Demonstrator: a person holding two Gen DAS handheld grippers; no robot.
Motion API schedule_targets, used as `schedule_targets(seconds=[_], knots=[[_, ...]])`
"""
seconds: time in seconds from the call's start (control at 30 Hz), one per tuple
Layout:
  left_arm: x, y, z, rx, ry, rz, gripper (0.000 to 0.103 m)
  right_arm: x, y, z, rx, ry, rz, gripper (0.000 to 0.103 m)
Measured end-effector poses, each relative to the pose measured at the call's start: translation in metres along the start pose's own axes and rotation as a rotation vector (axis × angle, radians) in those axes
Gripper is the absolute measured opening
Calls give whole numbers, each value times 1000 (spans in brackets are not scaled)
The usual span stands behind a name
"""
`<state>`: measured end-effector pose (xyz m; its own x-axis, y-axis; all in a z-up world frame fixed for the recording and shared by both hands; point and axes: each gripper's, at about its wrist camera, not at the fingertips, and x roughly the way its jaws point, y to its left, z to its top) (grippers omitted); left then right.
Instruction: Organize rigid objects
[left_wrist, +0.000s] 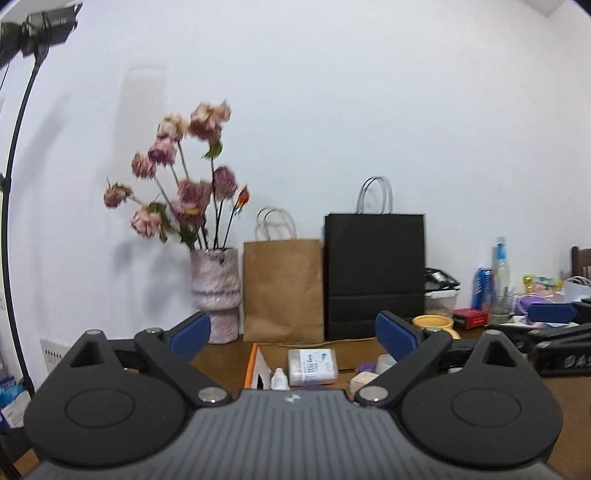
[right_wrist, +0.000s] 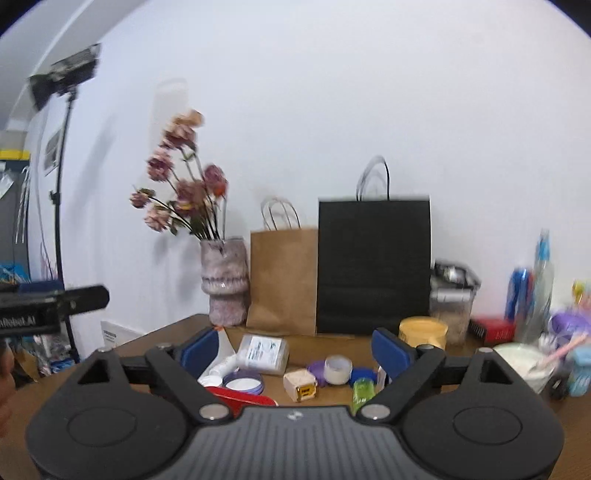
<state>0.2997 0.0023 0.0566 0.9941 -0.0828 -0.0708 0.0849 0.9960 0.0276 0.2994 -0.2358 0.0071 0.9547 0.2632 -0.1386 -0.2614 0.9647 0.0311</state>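
Note:
My left gripper (left_wrist: 293, 332) is open and empty, held above the wooden table (left_wrist: 225, 360). Below it lie a clear plastic box of cotton swabs (left_wrist: 313, 366), a small white dropper bottle (left_wrist: 279, 379) and an orange-edged box (left_wrist: 255, 365). My right gripper (right_wrist: 295, 347) is open and empty above a clutter of small items: the swab box (right_wrist: 263, 352), a white jar (right_wrist: 338, 369), a beige cube with a yellow label (right_wrist: 300, 384), a purple-rimmed lid (right_wrist: 243, 384), a red flat item (right_wrist: 243, 398) and a green item (right_wrist: 362, 393).
At the back stand a vase of dried flowers (left_wrist: 215, 295), a brown paper bag (left_wrist: 282, 290) and a black paper bag (left_wrist: 373, 273). A yellow tub (right_wrist: 423, 330), clear container (right_wrist: 452, 295), bottles (right_wrist: 541, 280), red box (right_wrist: 493, 328) and white bowl (right_wrist: 524, 363) crowd the right. The other gripper shows at right (left_wrist: 554, 343).

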Motion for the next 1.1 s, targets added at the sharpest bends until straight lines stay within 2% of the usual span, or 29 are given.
schedule_targets(seconds=[0.1, 0.37, 0.57, 0.63, 0.7, 0.83, 0.9, 0.97, 1.03, 1.1], knots=[[-17, -3, -2, 1, 1, -20, 99, -13, 6, -2, 22, 19, 13, 90], [-64, -1, -7, -19, 2, -10, 100, -58, 20, -6, 48, 4, -3, 90], [-114, -4, -11, -17, 31, 14, 103, -112, 35, -9, 53, 11, -9, 90], [-136, -6, -14, 1, 41, 14, 103, -133, 40, -12, 53, 9, 0, 92], [-158, -5, -19, 6, 52, 24, 103, -157, 46, -19, 52, 9, 3, 102], [-203, -1, -33, -11, 63, 68, 103, -203, 54, -35, 41, 7, 13, 102], [-224, -1, -38, -3, 89, 70, 103, -226, 58, -42, 33, 20, 24, 103], [-243, -2, -44, 1, 116, 80, 103, -247, 65, -50, 37, 59, 0, 103], [-262, -6, -54, -11, 162, 110, 103, -265, 71, -61, 67, 97, -33, 103], [-279, -10, -64, -40, 220, 92, 103, -276, 76, -73, 91, 139, -31, 103]])
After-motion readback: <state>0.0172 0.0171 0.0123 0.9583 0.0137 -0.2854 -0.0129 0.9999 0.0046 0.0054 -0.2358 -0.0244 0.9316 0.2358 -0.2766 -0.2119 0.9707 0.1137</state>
